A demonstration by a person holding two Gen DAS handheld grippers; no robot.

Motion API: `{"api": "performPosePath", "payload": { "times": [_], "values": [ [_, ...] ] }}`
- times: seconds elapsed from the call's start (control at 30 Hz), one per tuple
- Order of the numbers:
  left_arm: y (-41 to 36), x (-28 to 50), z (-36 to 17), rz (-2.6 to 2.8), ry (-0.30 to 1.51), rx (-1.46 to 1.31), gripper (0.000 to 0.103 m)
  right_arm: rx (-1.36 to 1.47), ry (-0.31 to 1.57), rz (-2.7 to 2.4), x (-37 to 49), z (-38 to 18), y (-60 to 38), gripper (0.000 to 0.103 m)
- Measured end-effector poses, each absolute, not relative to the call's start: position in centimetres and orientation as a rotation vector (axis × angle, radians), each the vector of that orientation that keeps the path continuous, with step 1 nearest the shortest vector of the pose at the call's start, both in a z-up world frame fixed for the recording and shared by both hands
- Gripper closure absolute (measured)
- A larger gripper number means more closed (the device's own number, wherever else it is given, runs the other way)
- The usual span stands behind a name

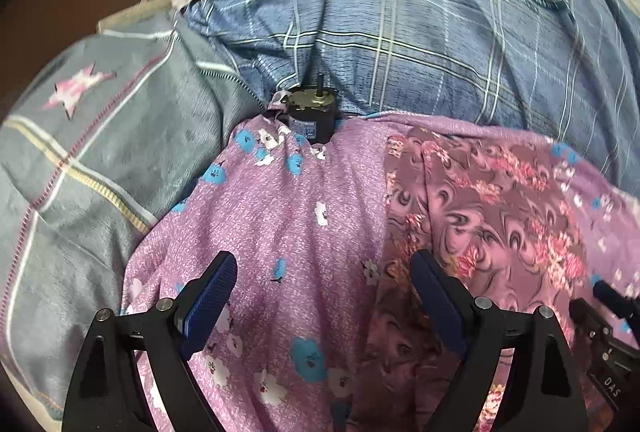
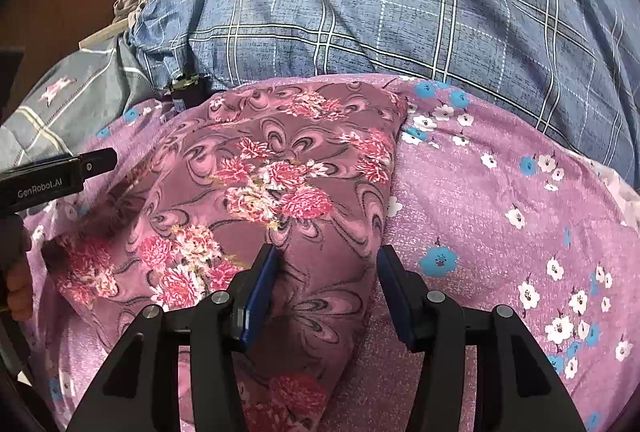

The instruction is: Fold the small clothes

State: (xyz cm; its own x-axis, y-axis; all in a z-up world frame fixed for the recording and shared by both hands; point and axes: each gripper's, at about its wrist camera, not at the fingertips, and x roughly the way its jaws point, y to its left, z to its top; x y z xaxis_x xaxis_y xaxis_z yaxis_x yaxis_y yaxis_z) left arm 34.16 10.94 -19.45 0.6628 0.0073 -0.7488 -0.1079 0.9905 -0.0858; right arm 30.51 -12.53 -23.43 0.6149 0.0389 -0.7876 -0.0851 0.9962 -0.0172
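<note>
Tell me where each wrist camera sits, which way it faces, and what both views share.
Left wrist: behind the open left gripper, facing the lilac sheet with blue and white flowers; right gripper's edge at its right.
Right wrist: behind the open right gripper, over the mauve garment with pink flowers; left gripper and hand at left.
Shared: garment, sheet, blue plaid quilt, small black bottle.

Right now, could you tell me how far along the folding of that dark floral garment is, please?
The dark floral garment already looks folded into a compact pad lying on the lilac flowered sheet. Nothing is in hand: the right claw stands open around its near corner, and the left claw is open beside it. Any further fold or moving aside remains.
</note>
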Motion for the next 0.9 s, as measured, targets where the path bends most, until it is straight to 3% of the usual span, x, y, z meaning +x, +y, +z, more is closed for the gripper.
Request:
{"api": "performPosePath", "payload": {
  "times": [0.13, 0.57, 0.9],
  "values": [
    [13.1, 34.8, -19.7, 0.014, 0.868, -0.224, 0.015, 0.034, 0.909, 0.066, 30.7, -22.9, -14.2, 0.049],
    [17.8, 38.6, -23.9, -0.302, 1.078, -0.549, 0.015, 0.824, 1.003, 0.28, 32.4, -26.4, -23.5, 0.034],
    [18.7, 39.1, -23.3, -0.335, 1.068, -0.563, 0.015, 0.835, 1.03, 0.372, 32.7, -27.2, -21.4, 0.031]
  ]
}}
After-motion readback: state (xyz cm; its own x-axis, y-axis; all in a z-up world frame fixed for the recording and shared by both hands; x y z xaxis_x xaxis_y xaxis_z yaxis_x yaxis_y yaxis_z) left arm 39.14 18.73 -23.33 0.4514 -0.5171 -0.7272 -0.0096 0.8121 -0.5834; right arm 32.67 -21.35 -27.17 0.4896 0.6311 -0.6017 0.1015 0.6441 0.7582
